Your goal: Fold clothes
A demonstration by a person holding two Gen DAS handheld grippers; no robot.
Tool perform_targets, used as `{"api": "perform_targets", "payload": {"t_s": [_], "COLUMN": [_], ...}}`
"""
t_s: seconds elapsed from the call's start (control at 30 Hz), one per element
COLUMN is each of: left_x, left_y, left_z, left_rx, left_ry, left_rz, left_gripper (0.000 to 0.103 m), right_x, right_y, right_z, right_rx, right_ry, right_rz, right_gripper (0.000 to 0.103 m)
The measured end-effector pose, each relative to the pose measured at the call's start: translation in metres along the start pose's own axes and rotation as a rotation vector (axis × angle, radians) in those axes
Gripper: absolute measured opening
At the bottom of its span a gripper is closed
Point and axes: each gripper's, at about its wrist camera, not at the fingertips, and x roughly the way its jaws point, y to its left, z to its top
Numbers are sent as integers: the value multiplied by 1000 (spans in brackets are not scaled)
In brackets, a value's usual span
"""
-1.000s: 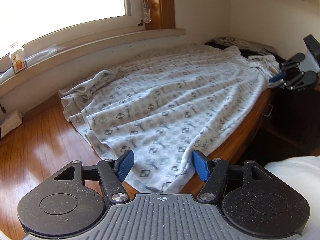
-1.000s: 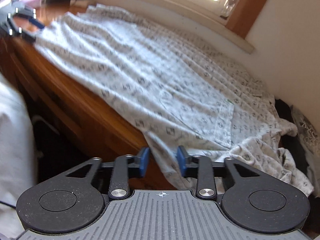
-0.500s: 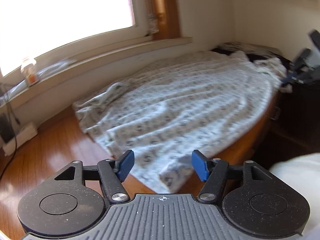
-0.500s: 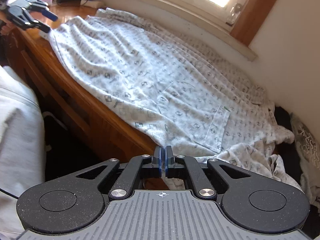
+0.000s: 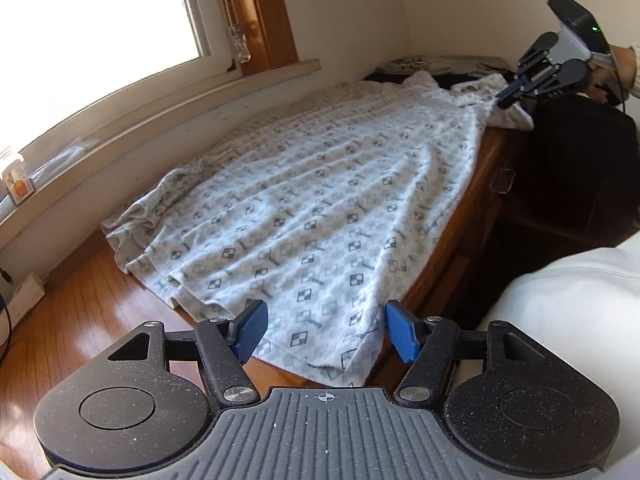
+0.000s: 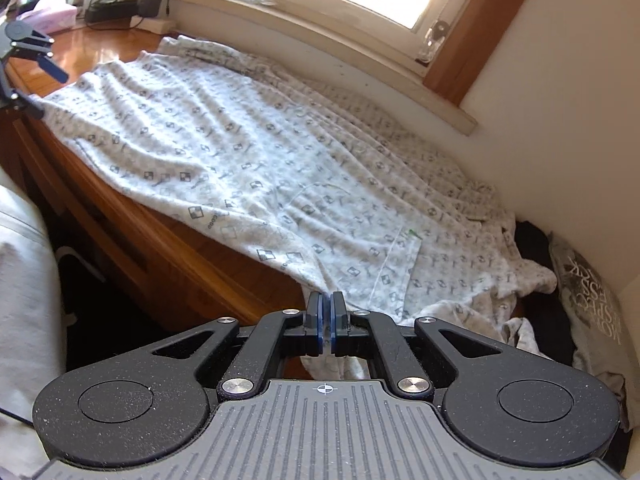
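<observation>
right tongs [image 6: 327,322] have just snapped together — a second ago the blue pads stood apart over the near edge of the shirt [image 6: 256,160], now they are pressed tight with a thin bit of the patterned cloth pinched between them, and the fabric runs up taut from the counter [image 6: 160,236] into that grip. seen from the other side, the right tongs [image 5: 506,96] sit a little above the far corner with the cloth drawn up in a small peak to them, so that end looks caught and slightly lifted. left tongs [image 5: 326,330], meanwhile, remain wide, pads either side of the hem corner that hangs at the counter's near edge, cloth between them but no pinch yet; they have edged in closer on that corner. the shirt itself lies spread flat along the wooden counter under the window sill [image 5: 160,92], one sleeve bunched at the wall side. so one end is secured, the other waits; my read is the fold can't start until the left side closes too.
</observation>
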Motion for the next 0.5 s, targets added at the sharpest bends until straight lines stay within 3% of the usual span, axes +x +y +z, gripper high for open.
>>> {"api": "perform_targets", "payload": {"t_s": [0.37,0.43,0.5], "left_x": [1,2,1], "left_y": [-20,-17,-12], "left_z": [-6,-7,-6], "left_rx": [136,137,119], "left_ry": [35,43,46], "left_rz": [62,66,47], "left_gripper": [67,61,44], "right_x": [5,5,4], "right_y": [2,2,2], "right_z": [-1,-1,0], "right_rx": [14,13,8], "right_ry": [8,8,5], "right_rz": [3,1,0], "right_gripper": [4,4,4]}}
